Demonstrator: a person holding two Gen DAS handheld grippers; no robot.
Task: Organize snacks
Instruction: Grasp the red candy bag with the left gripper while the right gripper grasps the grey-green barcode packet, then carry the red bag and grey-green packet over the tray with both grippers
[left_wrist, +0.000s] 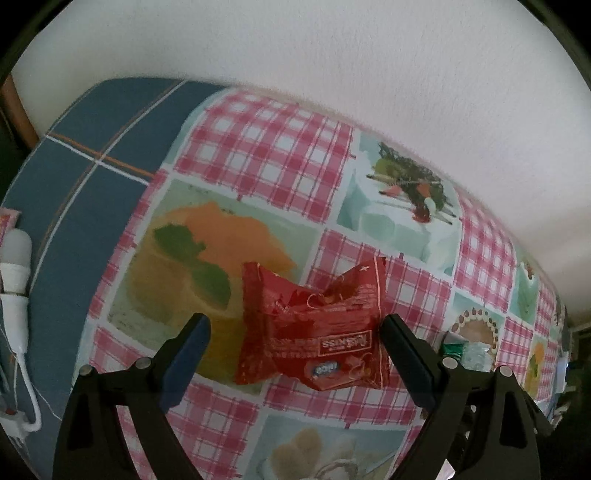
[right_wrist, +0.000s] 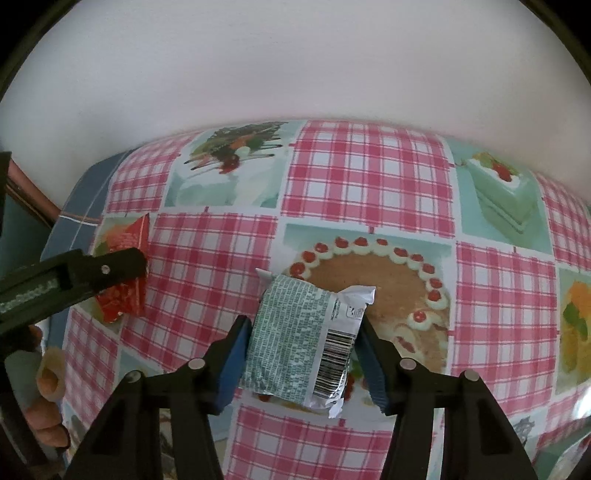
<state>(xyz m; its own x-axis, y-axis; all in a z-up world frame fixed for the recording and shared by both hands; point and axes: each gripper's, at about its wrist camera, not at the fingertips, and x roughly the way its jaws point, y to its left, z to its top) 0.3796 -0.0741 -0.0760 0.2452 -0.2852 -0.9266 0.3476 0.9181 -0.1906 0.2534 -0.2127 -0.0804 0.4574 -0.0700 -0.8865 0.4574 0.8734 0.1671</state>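
Cable (left_wrist: 22, 354) and a white plug lie at the far left of what we see from the left wrist, on a blue checked cloth (left_wrist: 92, 155) beside the tabletop (left_wrist: 266, 147) with its pink plaid and dessert pictures. Moving right, our left claw (left_wrist: 295, 332) stands spread wide around a red snack packet (left_wrist: 314, 328). The packet is crumpled and rests on the tabletop between the two fingers; the right finger is right at its edge, while a clear gap separates it from the left finger, so nothing is gripped. Further right, near the tabletop's edge, we make out a small green and clear wrapper (left_wrist: 467, 350), too blurred to read.

From the right wrist, a hand (right_wrist: 44, 398) shows at the far left, and the other claw reaches in over the red packet. In the middle, our right claw (right_wrist: 303, 354) is clamped on a green-and-silver snack packet (right_wrist: 303, 339), blue pads pressing both its sides, barcode facing up. It sits over the printed cherry cake; we cannot tell whether it is lifted or touching the tabletop.
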